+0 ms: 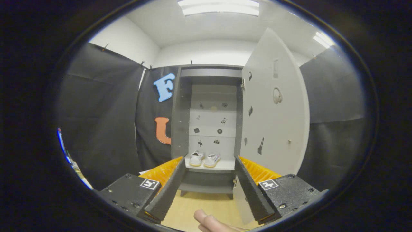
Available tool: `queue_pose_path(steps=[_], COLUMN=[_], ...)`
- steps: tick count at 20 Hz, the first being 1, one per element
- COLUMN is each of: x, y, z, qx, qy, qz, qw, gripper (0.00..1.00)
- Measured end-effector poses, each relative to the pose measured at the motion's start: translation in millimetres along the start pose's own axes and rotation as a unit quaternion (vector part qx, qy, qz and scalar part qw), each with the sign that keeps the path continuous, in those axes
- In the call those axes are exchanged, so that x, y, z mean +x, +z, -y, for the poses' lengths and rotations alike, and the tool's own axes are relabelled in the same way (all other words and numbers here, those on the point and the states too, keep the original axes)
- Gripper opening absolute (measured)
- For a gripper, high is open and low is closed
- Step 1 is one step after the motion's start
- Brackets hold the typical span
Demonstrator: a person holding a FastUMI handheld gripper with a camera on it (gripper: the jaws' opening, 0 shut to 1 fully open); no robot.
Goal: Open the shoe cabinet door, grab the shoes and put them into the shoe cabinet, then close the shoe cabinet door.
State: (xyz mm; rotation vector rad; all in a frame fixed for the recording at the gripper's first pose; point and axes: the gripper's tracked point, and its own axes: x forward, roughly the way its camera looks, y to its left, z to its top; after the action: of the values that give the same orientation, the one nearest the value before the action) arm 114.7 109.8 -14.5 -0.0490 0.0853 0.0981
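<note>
A tall grey shoe cabinet (pixel 180 122) stands ahead against the booth wall. Its white door (pixel 273 106) is swung wide open to the right, with a small knob (pixel 289 141) near its free edge. A pair of white shoes (pixel 204 159) sits side by side on a white shelf (pixel 225 166) low inside the cabinet. My gripper (pixel 209 164) is open, well back from the cabinet, with nothing between its fingers (pixel 167 190). The shoes appear beyond the fingertips, framed by the gap.
Small stickers dot the cabinet's back panel and the door's inner face. A pale wooden floor (pixel 199 206) runs from the fingers to the cabinet's base. A person's finger (pixel 209 222) shows below the gripper. Black cloth walls close in on both sides.
</note>
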Motion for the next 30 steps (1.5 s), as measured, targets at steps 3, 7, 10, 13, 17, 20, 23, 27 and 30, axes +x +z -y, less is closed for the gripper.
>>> queue_pose_path(steps=[3, 7, 10, 13, 17, 20, 23, 27, 30], x=[-15, -36, -45, -53, -55, -35, -5, 17, 16], y=[8, 9, 12, 15, 10, 2, -5, -16, -15], z=[41, 106, 141, 182, 233, 252, 252, 247, 247], qx=[0.005, 0.003, 0.003, 0.012, 0.023, 0.013, 0.022, 0.035, 0.029], qy=[-0.016, -0.064, -0.079, -0.111, -0.155, -0.167, -0.152, -0.129, -0.136], qz=[0.018, 0.032, 0.036, 0.044, 0.044, 0.025, 0.006, -0.016, -0.019], qw=[1.0, 0.997, 0.996, 0.993, 0.987, 0.986, 0.988, 0.991, 0.99], gripper=[0.98, 0.98, 0.98, 0.98, 0.98, 0.98, 0.98, 0.98, 0.95])
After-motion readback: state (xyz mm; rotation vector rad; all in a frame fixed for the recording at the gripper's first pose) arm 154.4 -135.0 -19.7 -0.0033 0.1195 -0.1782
